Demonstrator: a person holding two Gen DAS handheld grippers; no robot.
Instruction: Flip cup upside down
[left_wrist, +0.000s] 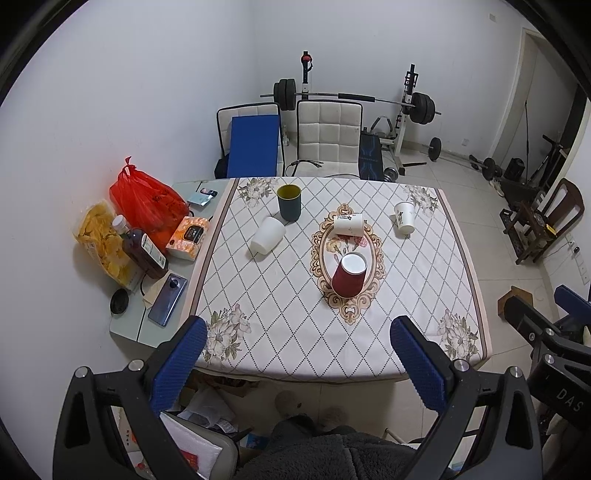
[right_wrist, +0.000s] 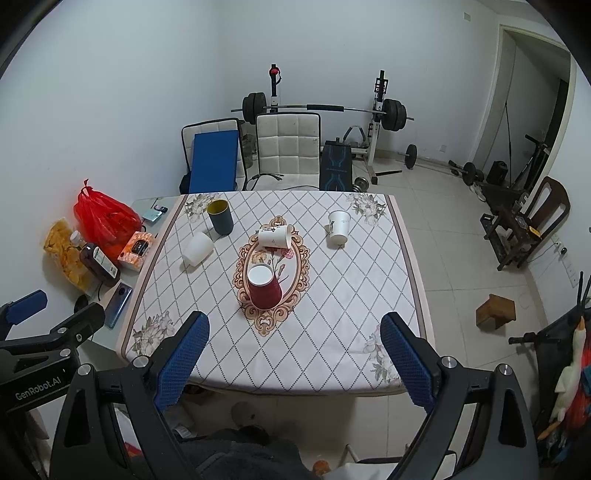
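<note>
Nearest: left tool (left_wrist: 298, 334) and right tool (right_wrist: 294, 328) are both hovering before the near edge of the surface (right_wrist: 332, 280), each with its blue pads standing wide apart and nothing between them.
Person: a dark fleecy garment (left_wrist: 332, 454) is showing at the bottom, below the tools.
Red cup (right_wrist: 263, 287): is sitting upside down, white base up, on the ornate oval at the middle of the cloth, closest of the cups.
Printed white cup (right_wrist: 275, 236): is lying on its side at the far end of the oval, beyond the red cup.
Plain white cup (right_wrist: 197, 248): is resting tilted toward the left, well apart from the oval.
Dark cup (right_wrist: 220, 216): is standing upright with its yellow inside showing, just behind the plain white cup.
Right white cup (right_wrist: 338, 228): is leaning near the far right corner.
Left strip: a phone (left_wrist: 168, 299), a brown bottle (left_wrist: 142, 247) and a red bag (left_wrist: 147, 203) are lying beside the cloth.
Farthest: a white chair (right_wrist: 288, 147) and a barbell rack (right_wrist: 321, 109) are standing against the wall.
</note>
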